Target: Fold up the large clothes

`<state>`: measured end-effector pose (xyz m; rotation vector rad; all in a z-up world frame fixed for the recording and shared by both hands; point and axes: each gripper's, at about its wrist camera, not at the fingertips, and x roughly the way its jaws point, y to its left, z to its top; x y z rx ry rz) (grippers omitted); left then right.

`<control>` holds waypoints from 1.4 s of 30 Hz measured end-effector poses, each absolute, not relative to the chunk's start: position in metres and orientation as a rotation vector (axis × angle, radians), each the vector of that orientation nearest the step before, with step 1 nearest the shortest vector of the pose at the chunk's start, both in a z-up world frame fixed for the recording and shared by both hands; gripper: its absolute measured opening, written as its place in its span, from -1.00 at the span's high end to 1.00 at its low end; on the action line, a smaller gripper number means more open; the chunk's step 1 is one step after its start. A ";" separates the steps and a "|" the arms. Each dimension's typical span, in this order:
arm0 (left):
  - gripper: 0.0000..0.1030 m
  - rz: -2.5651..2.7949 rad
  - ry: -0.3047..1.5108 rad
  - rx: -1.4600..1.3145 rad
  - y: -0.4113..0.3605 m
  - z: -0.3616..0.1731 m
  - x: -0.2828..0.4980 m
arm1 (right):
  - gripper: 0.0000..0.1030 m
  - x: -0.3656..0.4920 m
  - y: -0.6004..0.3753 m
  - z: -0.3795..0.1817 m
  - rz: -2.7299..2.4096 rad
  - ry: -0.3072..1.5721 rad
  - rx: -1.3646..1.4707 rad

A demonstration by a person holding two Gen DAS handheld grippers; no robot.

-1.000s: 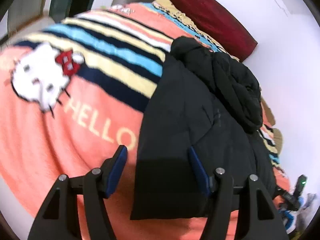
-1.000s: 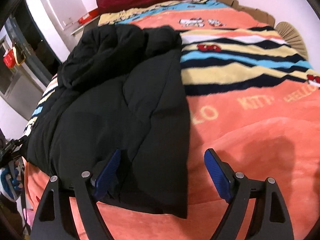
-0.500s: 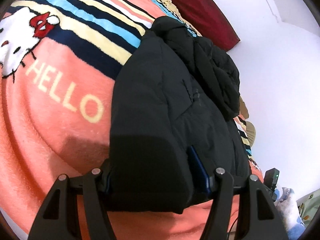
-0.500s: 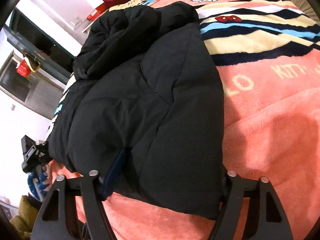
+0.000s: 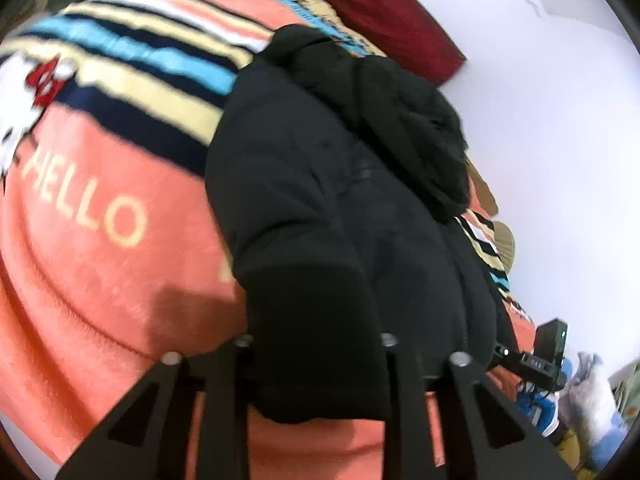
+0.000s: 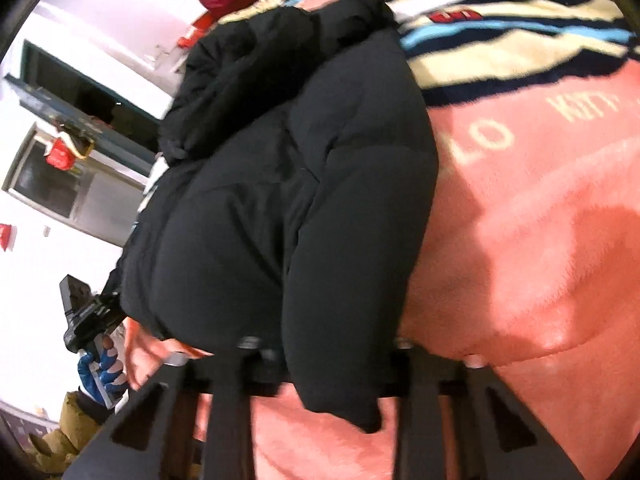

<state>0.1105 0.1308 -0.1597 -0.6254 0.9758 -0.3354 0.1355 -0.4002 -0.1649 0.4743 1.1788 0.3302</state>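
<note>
A black puffer jacket [image 5: 328,184] lies lengthwise on a coral Hello Kitty blanket [image 5: 92,248], its hood bunched at the far end. My left gripper [image 5: 316,344] is shut on the jacket's near hem at one corner, the fabric covering the fingertips. In the right wrist view the same jacket [image 6: 304,184] fills the middle. My right gripper [image 6: 326,348] is shut on the hem's other corner, which is raised off the blanket [image 6: 540,240]. The pads of both grippers are hidden in the cloth.
A dark red pillow [image 5: 384,8] lies at the bed's head against a white wall. A window with red ornaments [image 6: 60,152] is on the left in the right wrist view. Each view shows the other gripper's camera [image 5: 548,348] beside the jacket.
Both grippers moved in over the jacket's near hem and closed on it. The hem now rises off the blanket and bulges toward the cameras.
</note>
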 end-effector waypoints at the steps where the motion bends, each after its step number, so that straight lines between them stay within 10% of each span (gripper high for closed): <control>1: 0.69 -0.347 0.967 -0.620 0.129 -0.155 0.110 | 0.65 0.135 -0.396 -0.159 0.335 1.165 0.453; 29: 0.70 -0.355 0.714 -0.764 0.150 0.010 0.336 | 0.66 0.338 -0.437 -0.018 0.273 0.797 0.757; 42: 0.46 -0.198 0.876 -0.688 0.120 -0.103 0.532 | 0.63 0.517 -0.419 -0.110 0.104 0.901 0.690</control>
